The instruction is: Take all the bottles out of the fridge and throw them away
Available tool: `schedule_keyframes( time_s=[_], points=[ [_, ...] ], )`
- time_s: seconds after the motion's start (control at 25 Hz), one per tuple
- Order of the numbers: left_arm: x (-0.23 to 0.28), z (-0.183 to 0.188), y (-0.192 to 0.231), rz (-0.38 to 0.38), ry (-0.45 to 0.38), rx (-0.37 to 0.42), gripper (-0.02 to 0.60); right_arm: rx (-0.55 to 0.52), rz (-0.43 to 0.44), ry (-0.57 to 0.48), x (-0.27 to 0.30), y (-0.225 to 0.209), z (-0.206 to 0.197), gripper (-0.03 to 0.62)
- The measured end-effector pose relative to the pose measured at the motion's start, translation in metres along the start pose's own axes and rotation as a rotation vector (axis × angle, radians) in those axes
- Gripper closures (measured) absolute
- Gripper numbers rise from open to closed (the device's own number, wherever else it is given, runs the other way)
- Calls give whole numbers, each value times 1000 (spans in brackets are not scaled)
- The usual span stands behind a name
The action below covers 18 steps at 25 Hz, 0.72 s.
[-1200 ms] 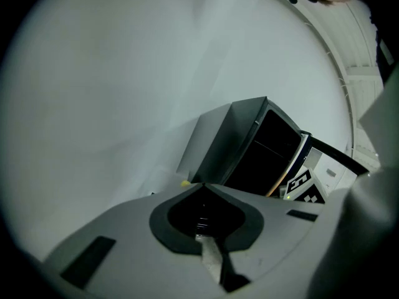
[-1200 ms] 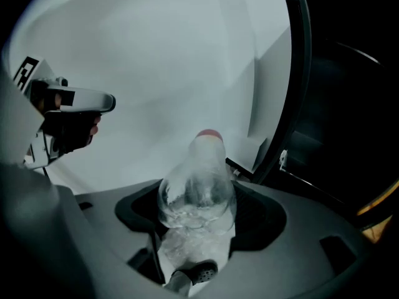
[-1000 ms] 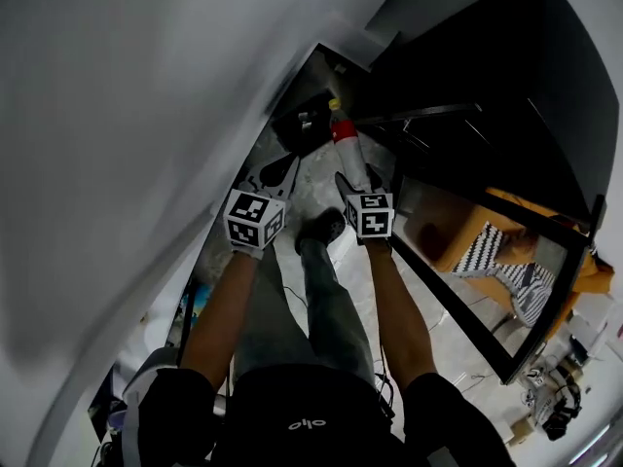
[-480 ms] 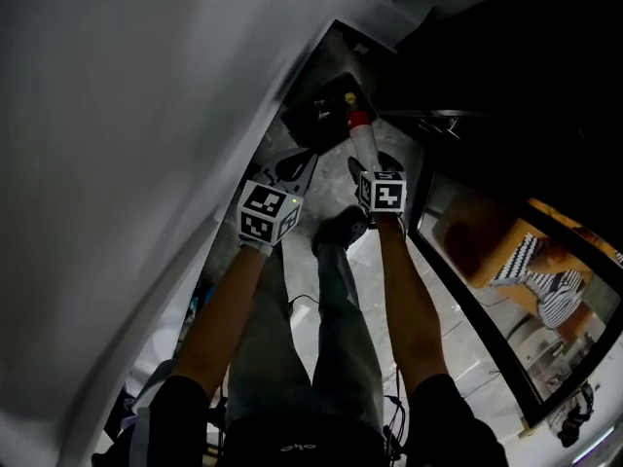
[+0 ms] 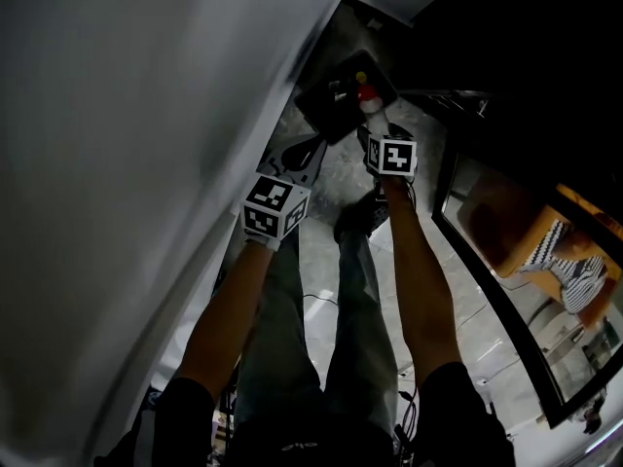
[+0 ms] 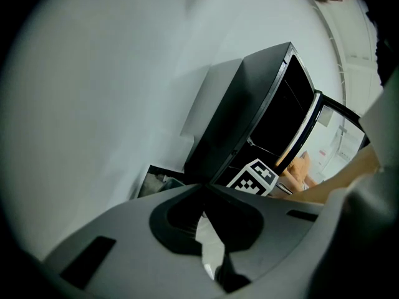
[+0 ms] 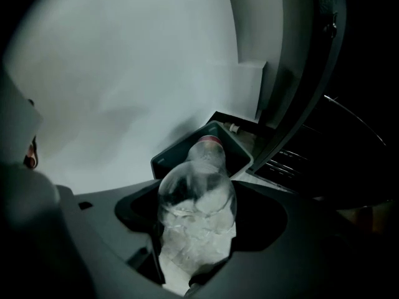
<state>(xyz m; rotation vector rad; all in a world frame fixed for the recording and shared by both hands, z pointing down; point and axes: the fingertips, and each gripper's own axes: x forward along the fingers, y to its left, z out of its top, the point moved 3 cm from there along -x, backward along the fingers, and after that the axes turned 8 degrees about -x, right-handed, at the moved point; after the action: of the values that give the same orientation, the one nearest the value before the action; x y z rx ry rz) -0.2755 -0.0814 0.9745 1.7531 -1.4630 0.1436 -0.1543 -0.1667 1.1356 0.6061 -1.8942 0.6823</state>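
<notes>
A clear, crumpled plastic bottle (image 7: 196,195) with a red cap is clamped between the jaws of my right gripper (image 7: 197,229). Its neck points down at a dark waste bin (image 7: 169,161) on the floor by the white wall. In the head view the right gripper (image 5: 376,129) hangs over the bin (image 5: 329,115), with the bottle (image 5: 370,103) tipped over the bin's opening. My left gripper (image 5: 298,154) hovers to the left of the bin, its jaws shut with nothing between them. The left gripper (image 6: 202,192) also faces the bin (image 6: 156,180).
The black fridge (image 6: 249,117) stands right beside the bin, its glass door (image 5: 487,232) swung open to the right. A white wall (image 5: 136,163) runs along the left. The person's legs and a dark shoe (image 5: 358,217) stand on the marbled floor just behind the bin.
Both grippers have dropped toward the floor. The right one has carried the bottle from in front of the fridge to over the bin's opening.
</notes>
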Motion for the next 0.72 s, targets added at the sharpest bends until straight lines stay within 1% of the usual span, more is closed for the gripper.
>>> schedule_keyframes(
  time_s=[0.08,0.16,0.28,0.44,0.56,0.68,0.72],
  points=[
    [-1,2,3,-2,-4,0,575,28,-4,-25,4,1,6,272],
    [0,5,6,-2,-7,-8,575,52,4,-79,7,4,15,273],
    [2,6,7,-5,-10,-16,575,65,56,-150,11,14,23,272],
    [-1,4,6,-10,-12,-17,575,51,102,-145,11,28,15,272],
    [-7,2,5,-8,-18,-13,575,54,116,-157,2,36,6,272],
    [-14,3,-2,1,-19,-5,575,34,114,-195,-24,41,3,278],
    [-18,6,-7,6,-20,-3,575,22,104,-210,-40,42,4,299]
  ],
)
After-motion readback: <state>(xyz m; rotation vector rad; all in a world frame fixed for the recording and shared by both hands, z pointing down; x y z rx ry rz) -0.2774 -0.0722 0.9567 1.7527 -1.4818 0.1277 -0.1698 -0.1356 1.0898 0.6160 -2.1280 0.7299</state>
